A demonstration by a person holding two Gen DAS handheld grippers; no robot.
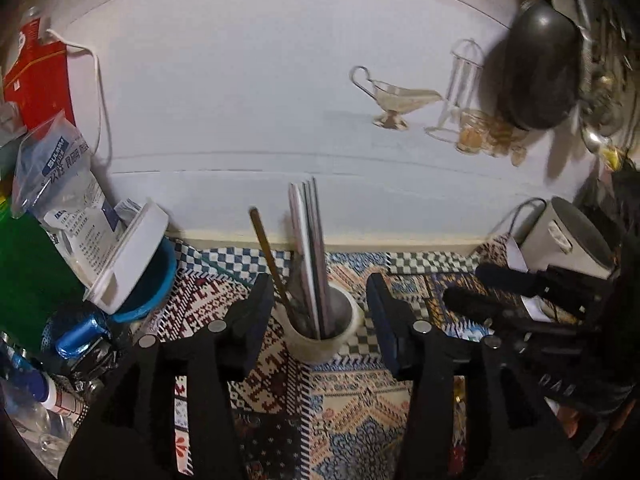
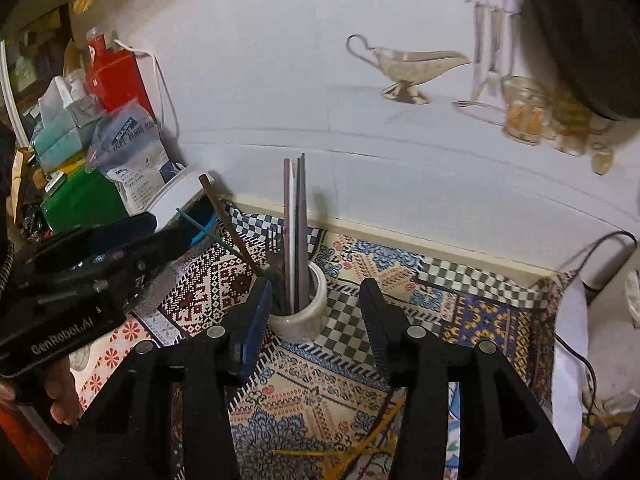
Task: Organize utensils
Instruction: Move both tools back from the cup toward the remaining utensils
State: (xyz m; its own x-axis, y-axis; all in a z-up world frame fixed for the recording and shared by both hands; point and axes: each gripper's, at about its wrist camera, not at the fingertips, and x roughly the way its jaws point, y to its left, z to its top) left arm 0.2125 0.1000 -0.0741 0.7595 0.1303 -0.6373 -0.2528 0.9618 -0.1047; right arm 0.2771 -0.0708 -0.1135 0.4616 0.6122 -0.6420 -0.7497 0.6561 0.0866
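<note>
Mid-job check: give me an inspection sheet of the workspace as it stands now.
Surface: patterned cloth over the table.
Job's things: white cup upright, holding chopsticks and a brown stick leaning left.
Clutter: blue bowl, plastic bag, red carton, green box, yellow strands.
Grippers: left gripper open around the cup; right gripper open, cup between fingers.
Cables: black cable at right.
Surroundings: white wall with teapot decal; dark pan hanging.

Both hand-held grippers point(image 1: 320, 312) point(image 2: 316, 312) seemingly gape wide, empty.
</note>
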